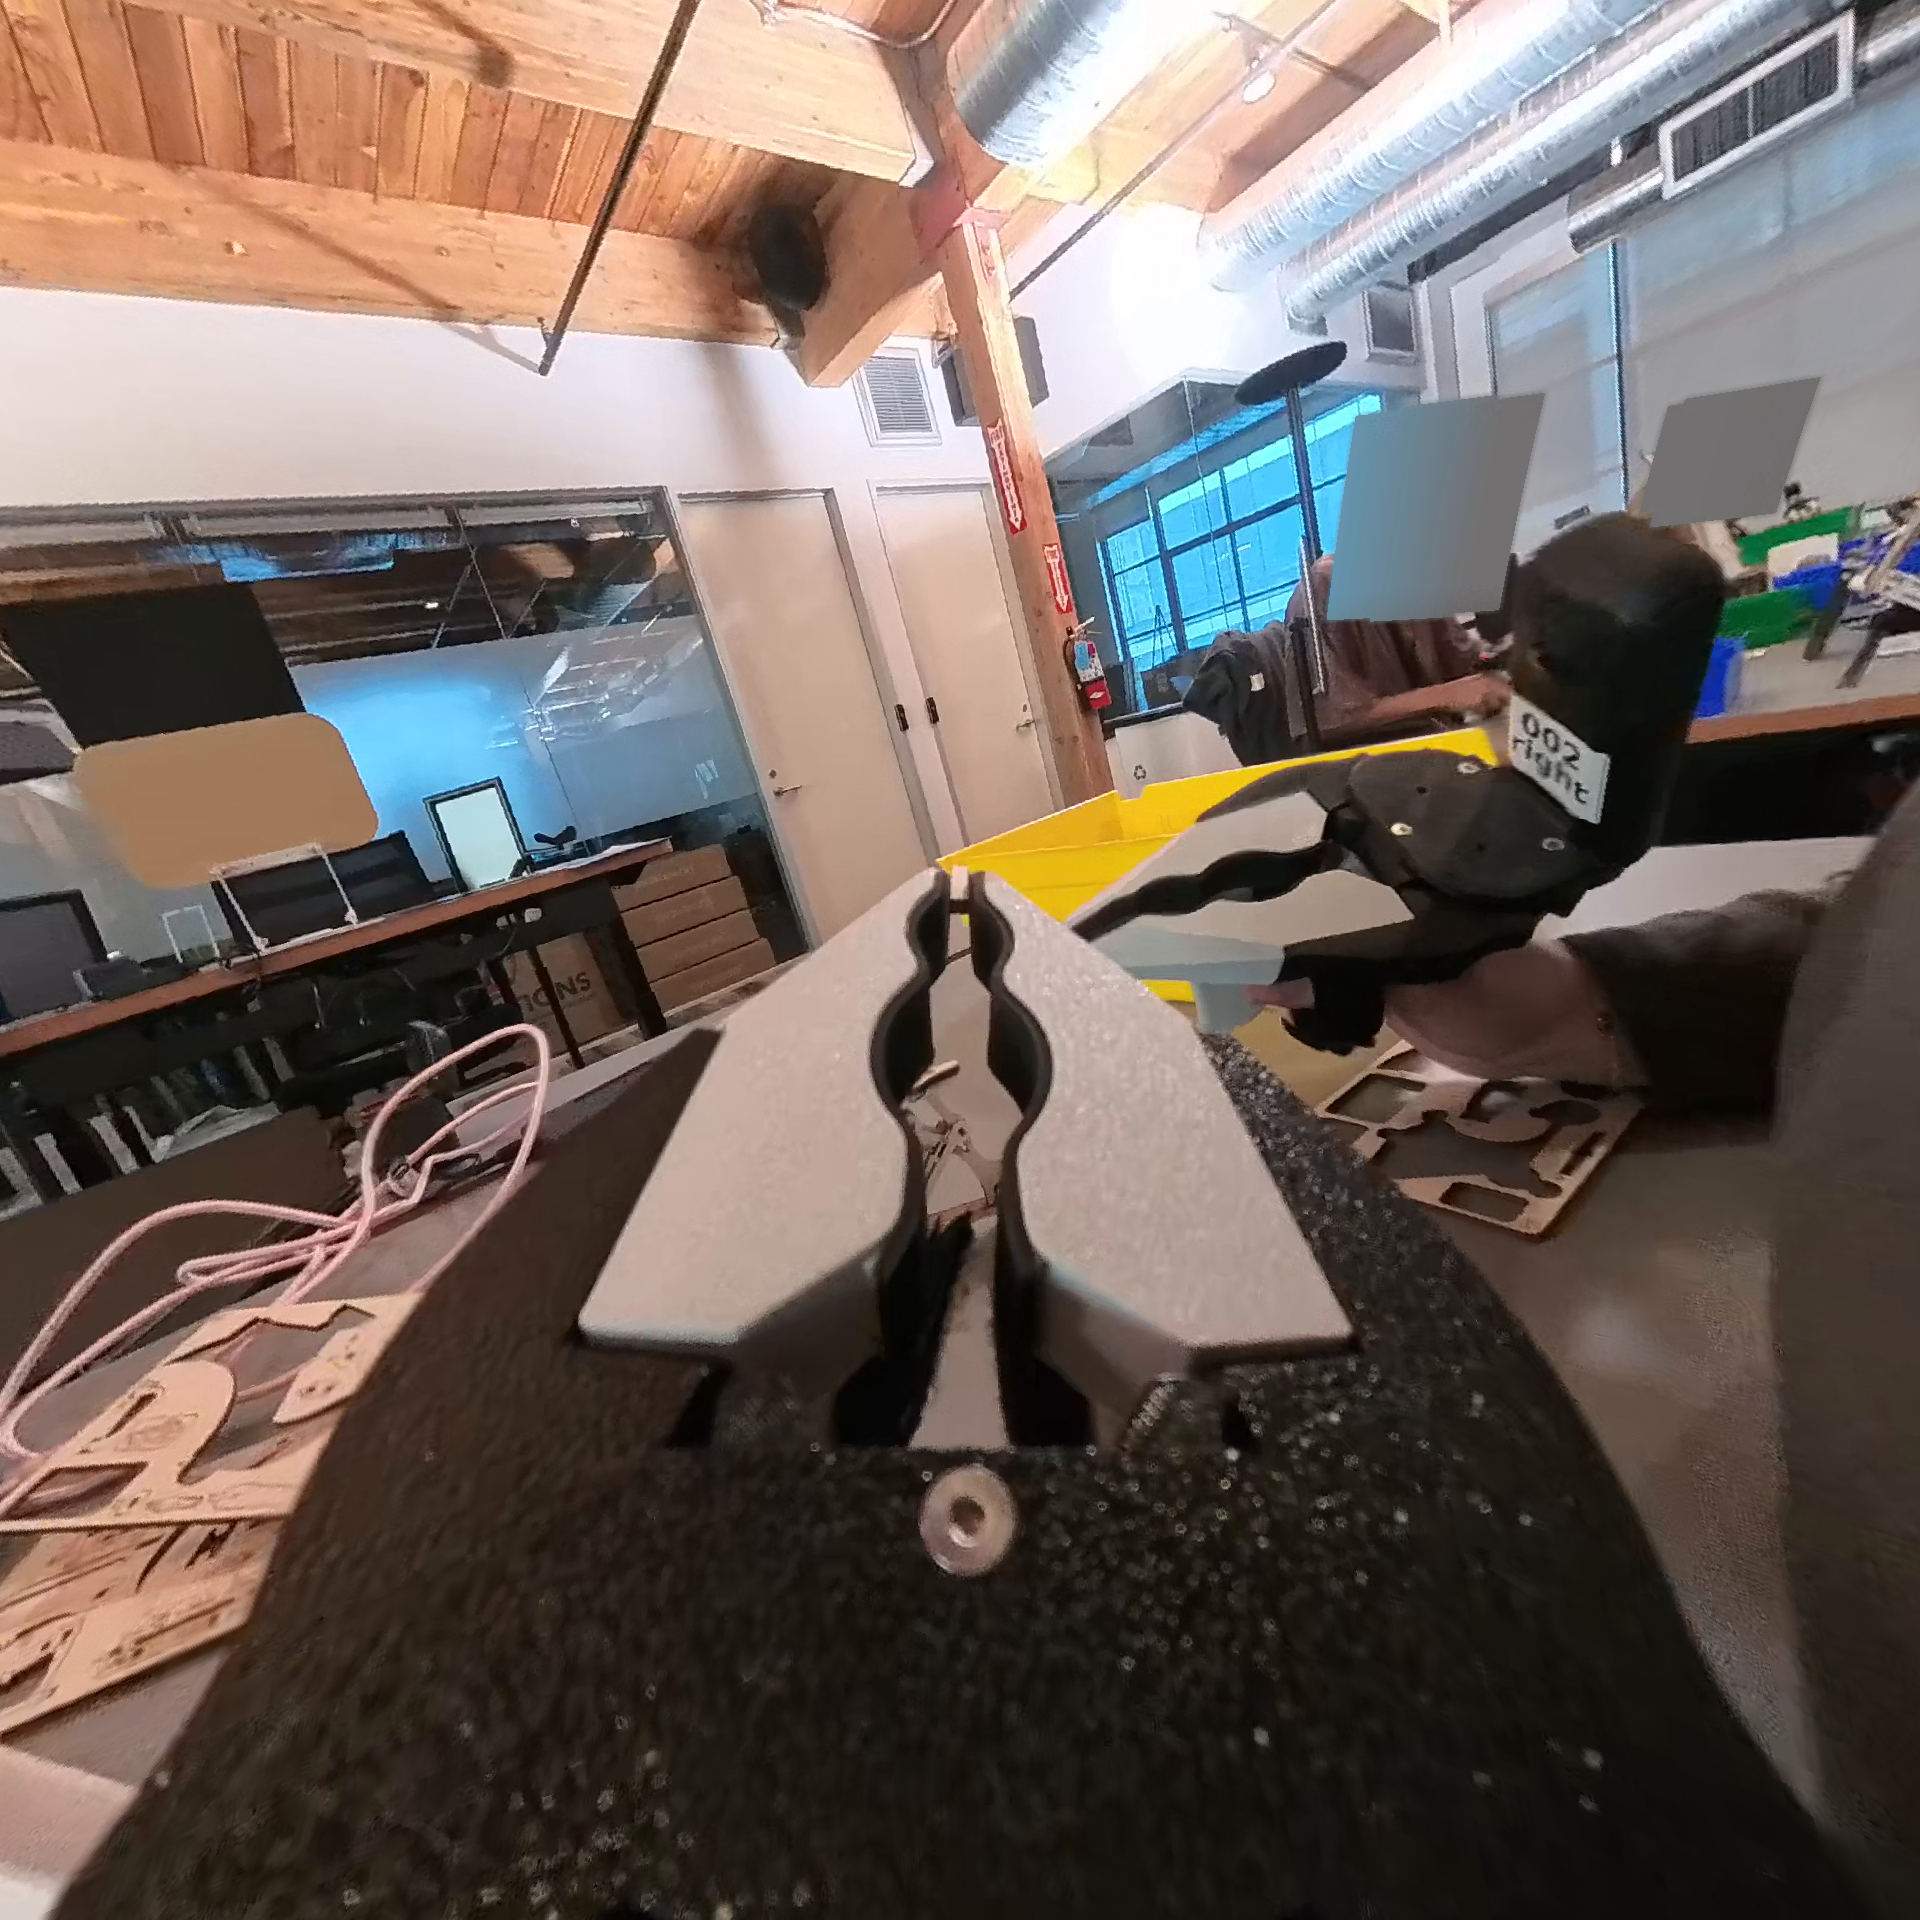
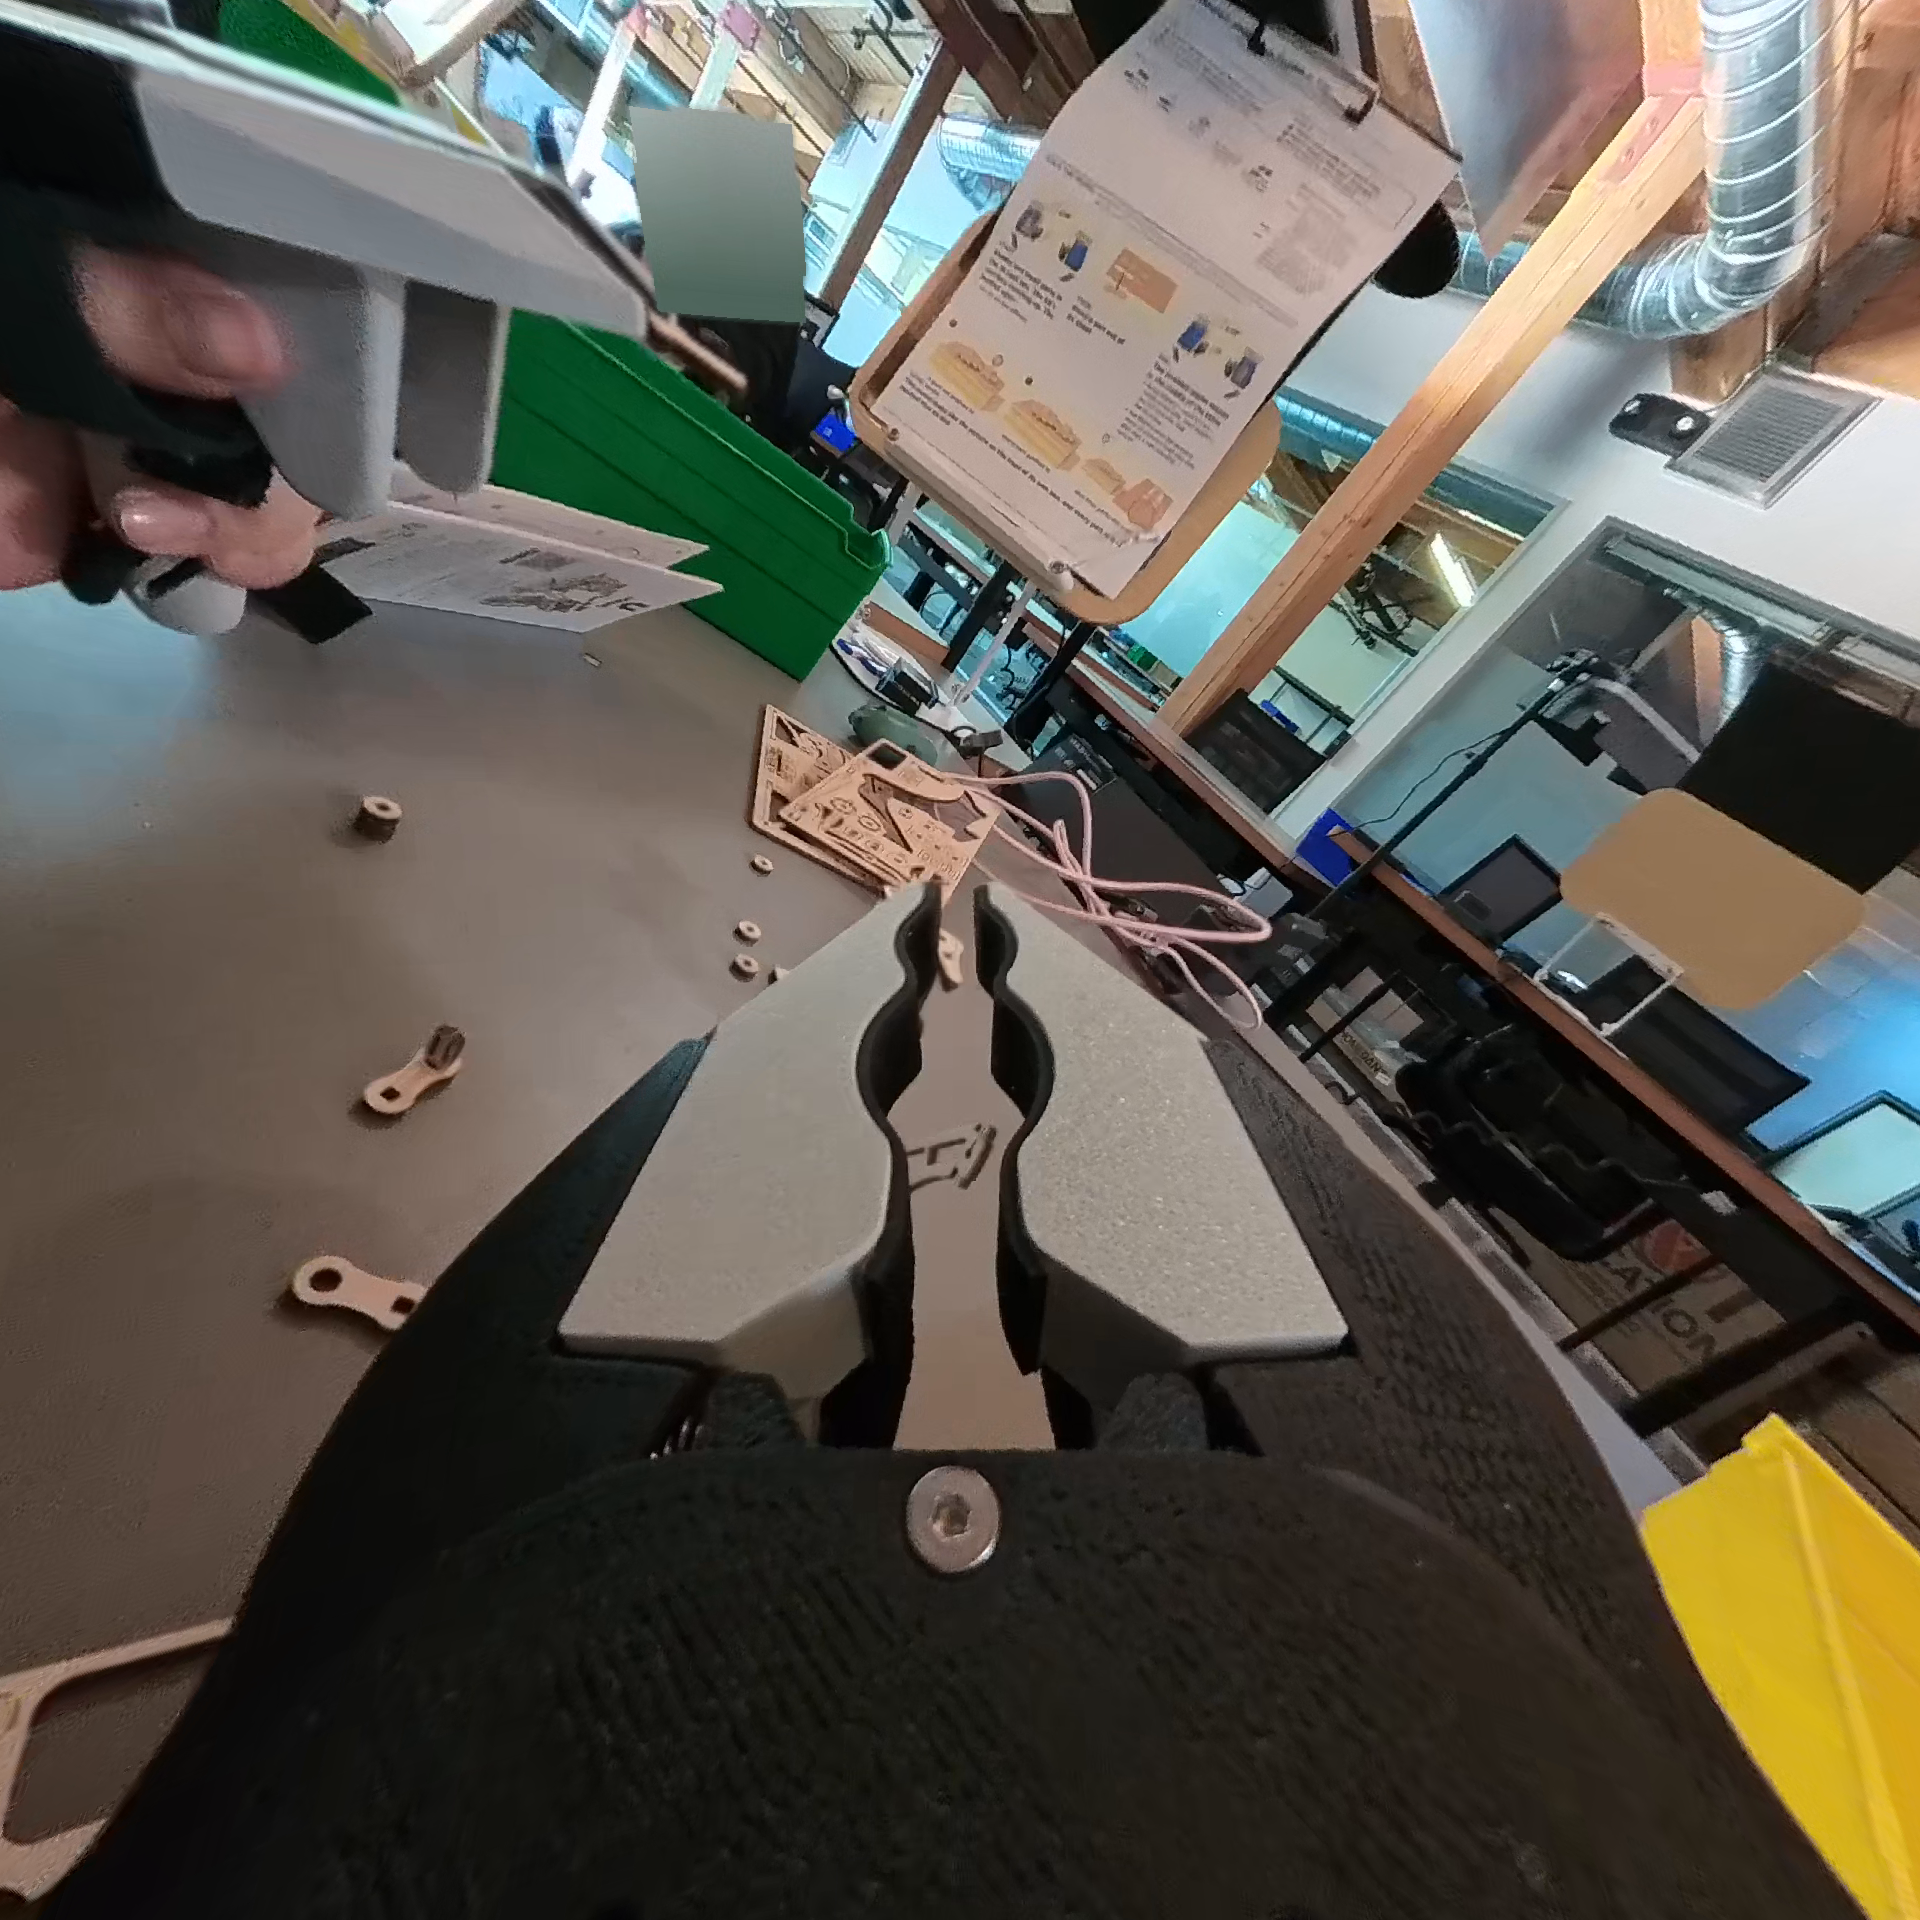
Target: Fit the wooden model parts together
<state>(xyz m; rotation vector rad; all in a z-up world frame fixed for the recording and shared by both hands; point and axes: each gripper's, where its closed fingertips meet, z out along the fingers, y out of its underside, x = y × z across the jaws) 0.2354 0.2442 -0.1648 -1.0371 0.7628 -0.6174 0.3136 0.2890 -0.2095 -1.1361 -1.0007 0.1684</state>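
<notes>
My left gripper (image 1: 961,896) is raised off the grey table (image 2: 208,935) and shut on a thin pale wooden part (image 1: 960,883) at its tips. It also shows in the right wrist view (image 2: 649,322), held by a hand at top left. My right gripper (image 2: 956,914) is nearly closed on a small wooden part (image 2: 948,956) between its tips. It shows in the left wrist view (image 1: 1101,920) just right of my left fingers, tips close to them. Loose wooden parts (image 2: 410,1081) lie on the table to the left.
Punched wooden sheets (image 2: 873,821) with a pink cord (image 2: 1122,894) lie ahead, and another sheet (image 1: 1475,1132) lies under the right hand. A green bin (image 2: 675,488), a yellow bin (image 1: 1049,862), paper sheets (image 2: 520,571) and an instruction board on a stand (image 2: 1143,291) are nearby. Across from one pair of fingers to the other is roughly 11 centimeters.
</notes>
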